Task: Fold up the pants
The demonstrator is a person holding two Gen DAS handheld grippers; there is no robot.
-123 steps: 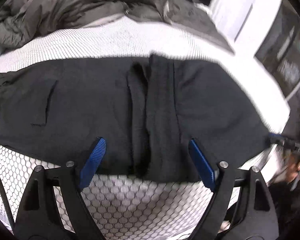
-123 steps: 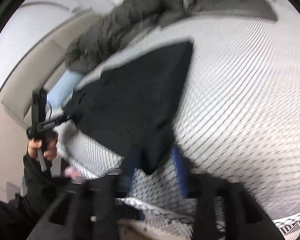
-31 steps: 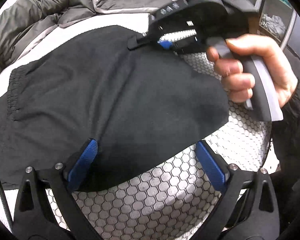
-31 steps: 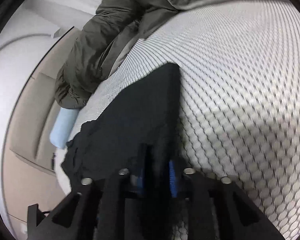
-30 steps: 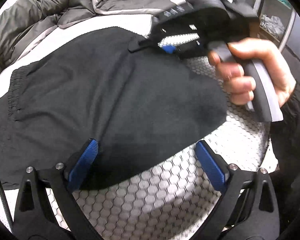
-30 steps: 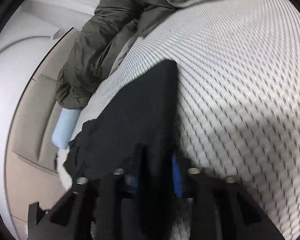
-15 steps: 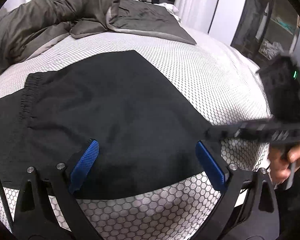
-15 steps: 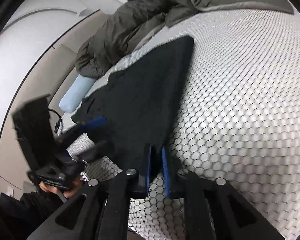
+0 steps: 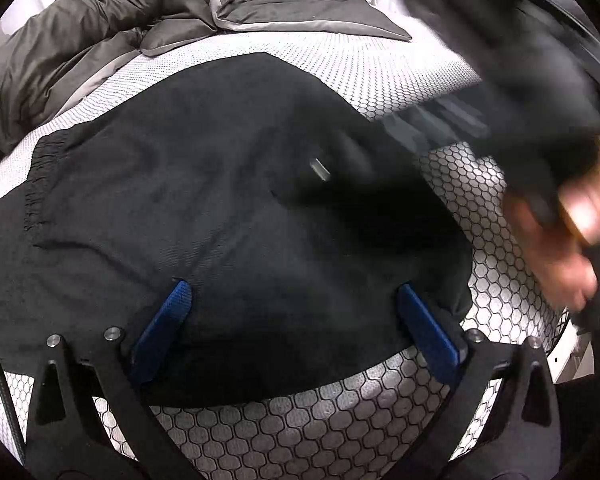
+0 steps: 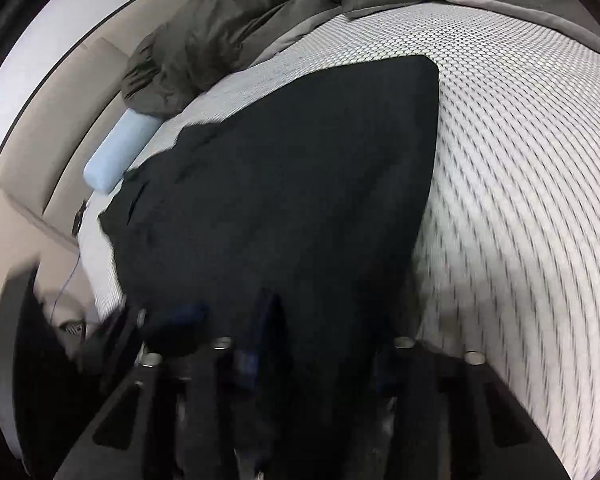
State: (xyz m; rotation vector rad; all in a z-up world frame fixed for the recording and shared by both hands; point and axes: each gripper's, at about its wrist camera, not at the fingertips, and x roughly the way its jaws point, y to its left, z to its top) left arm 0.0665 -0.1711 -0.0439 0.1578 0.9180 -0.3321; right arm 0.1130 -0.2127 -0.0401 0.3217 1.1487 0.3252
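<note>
Folded black fabric pants (image 9: 228, 208) lie flat on the white honeycomb-pattern mattress cover (image 9: 340, 432), directly in front of both tools.

The long axis of the pants runs left to right in the left wrist view, with the gathered waistband (image 9: 36, 184) at the left end. The left gripper (image 9: 296, 320) stands wide open, its blue pads over the near edge, holding nothing. The right gripper (image 10: 320, 344) is blurred over the right end; whether it pinches cloth I cannot tell. The fabric looks smooth, matte and already doubled. The left gripper seems nearer to the middle.

Black pants (image 9: 228, 208), seemingly folded, on mattress (image 9: 340, 432)
</note>
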